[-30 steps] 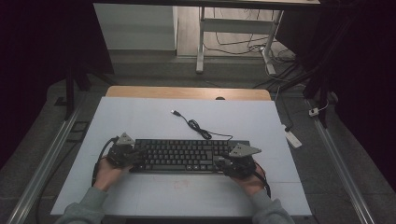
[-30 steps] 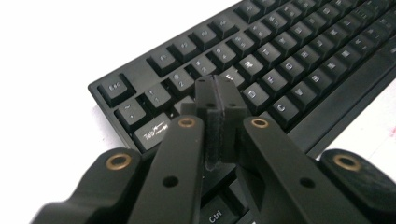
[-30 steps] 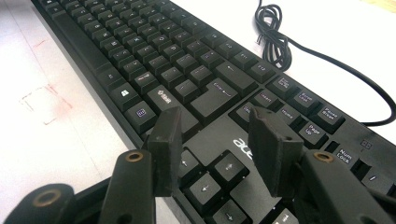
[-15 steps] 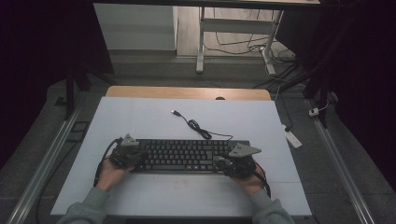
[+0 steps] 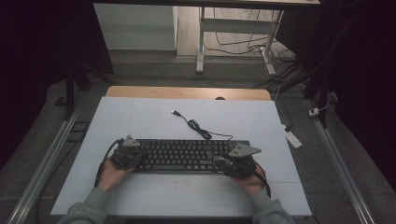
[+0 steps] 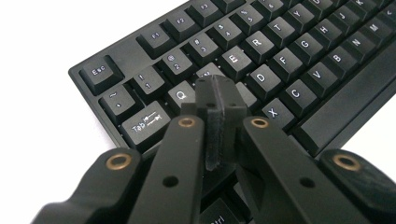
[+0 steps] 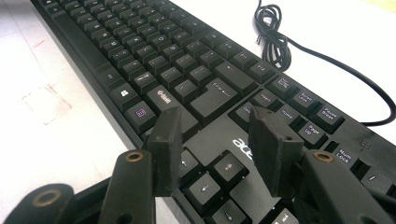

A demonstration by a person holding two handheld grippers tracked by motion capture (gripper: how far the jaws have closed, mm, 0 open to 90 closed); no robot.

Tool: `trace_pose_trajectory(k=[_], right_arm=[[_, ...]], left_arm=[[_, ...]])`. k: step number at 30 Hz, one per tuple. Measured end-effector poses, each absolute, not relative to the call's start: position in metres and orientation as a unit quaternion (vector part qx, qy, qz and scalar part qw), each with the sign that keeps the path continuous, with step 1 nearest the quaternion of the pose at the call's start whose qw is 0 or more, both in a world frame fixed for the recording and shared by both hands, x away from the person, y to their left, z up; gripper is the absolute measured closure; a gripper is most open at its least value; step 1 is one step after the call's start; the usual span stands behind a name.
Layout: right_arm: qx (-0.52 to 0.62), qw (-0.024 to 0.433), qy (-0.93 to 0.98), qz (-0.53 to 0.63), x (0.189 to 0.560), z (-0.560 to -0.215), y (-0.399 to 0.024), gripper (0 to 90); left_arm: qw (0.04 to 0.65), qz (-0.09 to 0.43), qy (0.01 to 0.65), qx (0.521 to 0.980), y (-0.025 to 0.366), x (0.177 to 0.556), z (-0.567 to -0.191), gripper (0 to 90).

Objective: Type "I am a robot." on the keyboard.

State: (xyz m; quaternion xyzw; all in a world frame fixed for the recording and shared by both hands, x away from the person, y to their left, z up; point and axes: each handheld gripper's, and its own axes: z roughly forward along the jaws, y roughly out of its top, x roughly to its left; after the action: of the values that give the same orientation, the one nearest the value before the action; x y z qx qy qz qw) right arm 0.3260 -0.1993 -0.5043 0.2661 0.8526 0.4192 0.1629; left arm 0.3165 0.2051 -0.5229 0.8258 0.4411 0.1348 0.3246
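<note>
A black keyboard (image 5: 187,155) lies across the near half of the white tabletop (image 5: 140,121). Its cable (image 5: 196,126) runs loosely to an unplugged USB plug (image 5: 175,112) farther back. My left gripper (image 5: 137,157) sits at the keyboard's left end. In the left gripper view its jaws are pressed together with nothing between them, and the left gripper's tip (image 6: 215,91) rests over the keys beside Q on the keyboard (image 6: 280,42). My right gripper (image 5: 225,163) is at the right end. There the right gripper (image 7: 215,120) stands open just above the arrow keys of the keyboard (image 7: 163,51), holding nothing.
The coiled cable (image 7: 275,42) lies behind the keyboard. A faint red mark (image 5: 182,184) is on the table in front of it. A white block (image 5: 294,138) lies on the floor off the right edge. Metal rails (image 5: 51,154) flank the table.
</note>
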Motion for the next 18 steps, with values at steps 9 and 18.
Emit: trace_pose_trajectory(k=[9, 18], right_arm=[[0.268, 0.163, 0.852, 0.42, 0.326, -0.504, -0.2, 54.8], [0.268, 0.161, 0.851, 0.423, 0.326, -0.504, -0.2, 54.7]], left_arm=[[0.374, 0.138, 0.433, 0.808, 0.207, 0.311, -0.512, 86.4], [0.406, 0.13, 0.45, 0.784, 0.216, 0.31, -0.507, 57.3]])
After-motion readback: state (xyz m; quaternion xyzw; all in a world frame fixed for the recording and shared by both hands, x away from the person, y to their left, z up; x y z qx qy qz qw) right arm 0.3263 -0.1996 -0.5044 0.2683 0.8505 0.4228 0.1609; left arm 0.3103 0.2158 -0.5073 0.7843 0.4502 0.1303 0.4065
